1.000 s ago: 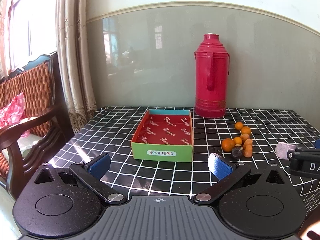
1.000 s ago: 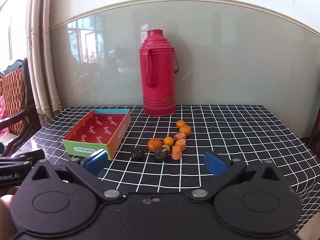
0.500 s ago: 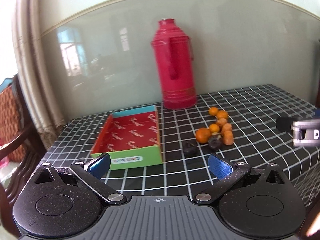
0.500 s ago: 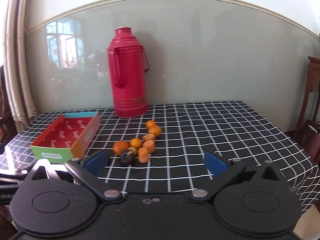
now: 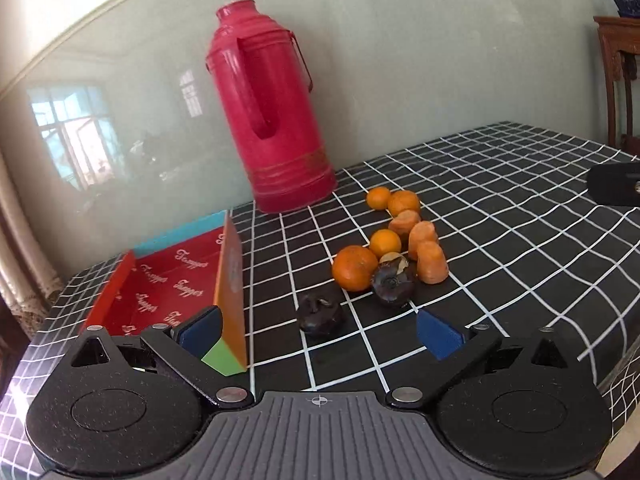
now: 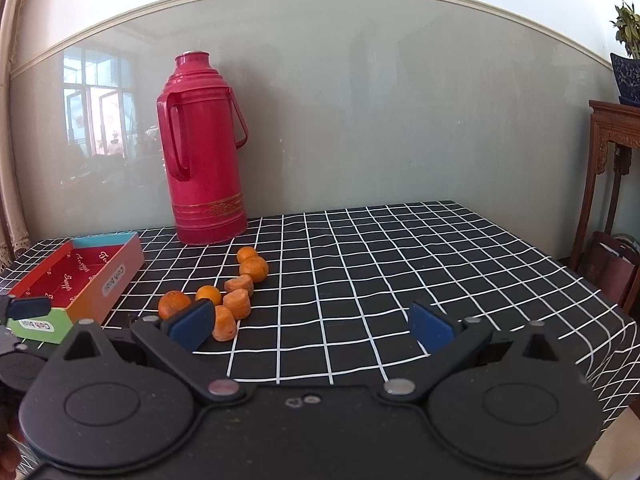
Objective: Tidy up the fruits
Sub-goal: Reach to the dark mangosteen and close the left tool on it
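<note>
Both pairs of blue-padded fingers stand wide apart with nothing between them: the left gripper [image 5: 320, 330] hangs low over the desk [image 5: 520, 240] in its black, white-gridded cloth, and the right gripper [image 6: 310, 326] hovers beside it, equally empty. Just ahead of the left fingers, at about twelve o'clock, sits a small dark wrinkled fruit [image 5: 321, 316] on its own; at one o'clock lies the loose cluster of small orange fruits [image 5: 394, 236] with a second dark round fruit [image 5: 393, 285] touching the biggest orange one. At ten o'clock is the shallow cardboard box with the red printed lining [image 5: 168, 276], and as far as I can see nothing is in it. A tall red plastic thermos flask [image 5: 272, 120] stands behind. To my eye the sorting has not begun: every fruit is on the cloth, all left to move.
</note>
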A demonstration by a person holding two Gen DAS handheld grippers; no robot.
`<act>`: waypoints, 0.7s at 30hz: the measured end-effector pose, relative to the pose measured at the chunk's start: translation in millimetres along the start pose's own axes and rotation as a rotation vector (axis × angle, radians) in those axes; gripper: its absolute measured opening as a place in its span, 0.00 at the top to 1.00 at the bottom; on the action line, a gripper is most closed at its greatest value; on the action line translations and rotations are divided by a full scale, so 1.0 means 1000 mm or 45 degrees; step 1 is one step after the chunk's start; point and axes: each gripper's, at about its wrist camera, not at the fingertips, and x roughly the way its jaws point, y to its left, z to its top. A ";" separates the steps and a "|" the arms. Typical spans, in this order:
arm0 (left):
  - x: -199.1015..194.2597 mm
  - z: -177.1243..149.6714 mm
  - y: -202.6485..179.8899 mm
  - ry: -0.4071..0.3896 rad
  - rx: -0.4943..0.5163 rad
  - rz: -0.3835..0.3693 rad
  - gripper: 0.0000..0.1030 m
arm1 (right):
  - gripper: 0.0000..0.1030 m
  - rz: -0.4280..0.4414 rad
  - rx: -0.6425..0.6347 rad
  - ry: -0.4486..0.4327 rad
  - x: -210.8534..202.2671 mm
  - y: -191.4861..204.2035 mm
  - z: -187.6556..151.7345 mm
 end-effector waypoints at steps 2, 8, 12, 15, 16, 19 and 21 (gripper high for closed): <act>0.011 -0.001 0.002 0.009 -0.009 -0.012 0.20 | 0.05 0.001 0.013 0.010 0.007 0.000 -0.002; 0.044 -0.002 0.007 0.071 -0.088 -0.061 0.26 | 0.05 0.027 0.040 0.061 0.020 -0.001 -0.006; 0.059 -0.006 0.013 0.104 -0.154 -0.076 0.26 | 0.05 0.032 0.064 0.070 0.026 0.001 -0.007; 0.073 -0.010 0.015 0.148 -0.195 -0.101 0.51 | 0.05 0.035 0.082 0.072 0.029 0.001 -0.007; 0.075 -0.011 0.018 0.146 -0.220 -0.114 0.53 | 0.05 0.040 0.089 0.073 0.030 0.001 -0.007; 0.079 -0.011 0.020 0.148 -0.258 -0.122 0.55 | 0.05 0.051 0.095 0.070 0.033 0.002 -0.008; 0.078 -0.014 0.020 0.135 -0.290 -0.125 0.61 | 0.05 0.053 0.090 0.075 0.035 0.004 -0.008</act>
